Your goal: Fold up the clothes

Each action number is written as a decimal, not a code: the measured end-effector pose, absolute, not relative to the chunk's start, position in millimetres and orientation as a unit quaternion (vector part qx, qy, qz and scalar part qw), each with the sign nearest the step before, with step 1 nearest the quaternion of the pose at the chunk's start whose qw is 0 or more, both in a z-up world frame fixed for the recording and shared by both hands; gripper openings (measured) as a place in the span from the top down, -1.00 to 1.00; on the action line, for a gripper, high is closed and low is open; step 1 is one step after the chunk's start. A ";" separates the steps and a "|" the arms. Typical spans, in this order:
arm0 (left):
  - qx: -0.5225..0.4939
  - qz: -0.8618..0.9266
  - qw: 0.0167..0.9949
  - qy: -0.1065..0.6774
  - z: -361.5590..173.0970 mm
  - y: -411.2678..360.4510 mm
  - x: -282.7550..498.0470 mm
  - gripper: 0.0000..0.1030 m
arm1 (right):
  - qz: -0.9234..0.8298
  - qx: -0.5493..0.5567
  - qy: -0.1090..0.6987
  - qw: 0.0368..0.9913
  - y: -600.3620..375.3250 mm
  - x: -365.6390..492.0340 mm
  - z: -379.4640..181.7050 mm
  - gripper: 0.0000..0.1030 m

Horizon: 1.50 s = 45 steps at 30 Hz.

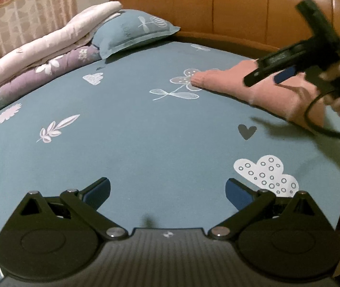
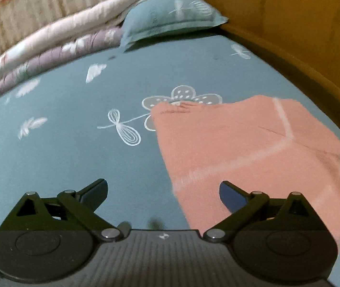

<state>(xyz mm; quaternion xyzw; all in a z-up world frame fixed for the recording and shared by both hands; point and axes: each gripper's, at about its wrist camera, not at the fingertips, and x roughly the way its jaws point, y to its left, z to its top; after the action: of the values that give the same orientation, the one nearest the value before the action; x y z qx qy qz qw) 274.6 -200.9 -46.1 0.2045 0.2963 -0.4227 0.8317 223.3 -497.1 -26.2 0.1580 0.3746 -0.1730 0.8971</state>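
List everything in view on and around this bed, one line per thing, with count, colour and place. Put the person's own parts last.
Folded garment: one, salmon pink with pale stripes, flat on the sheet's right side.
Bedsheet: one, teal with white flower, leaf and cloud prints, covering the bed.
Pillow: one, teal, at the head of the bed.
Quilts: two stacked, pale pink over purple floral, along the left edge.
Headboard: one, glossy brown wood, behind the pillow.
Curtain: one, beige with a red band, far left.
Left claw: black with blue pads, open over bare sheet.
Right claw: black, open, above the garment's near edge.
Hand: one, gripping the right claw's handle.
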 end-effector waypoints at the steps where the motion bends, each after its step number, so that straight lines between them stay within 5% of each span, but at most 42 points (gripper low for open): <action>1: 0.204 -0.430 0.829 0.294 -45.8 -198.1 276.7 -0.98 | -0.183 0.163 0.375 0.894 -494.1 213.6 -25.4 -0.98; 14: 0.250 -0.484 0.795 0.265 -48.9 -202.0 291.8 -0.98 | -0.268 0.239 0.407 0.840 -429.7 130.9 -53.1 -1.00; 45: 0.203 -0.584 0.732 0.285 30.0 -290.9 269.6 -0.98 | -0.388 0.226 0.379 0.809 -359.4 72.0 -2.1 -1.00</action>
<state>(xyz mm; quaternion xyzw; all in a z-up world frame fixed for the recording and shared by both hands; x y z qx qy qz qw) 269.6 -290.9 30.0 0.2025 0.2846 -0.5844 0.7324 72.0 -359.4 -2.1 0.2264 0.3793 -0.3879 0.8089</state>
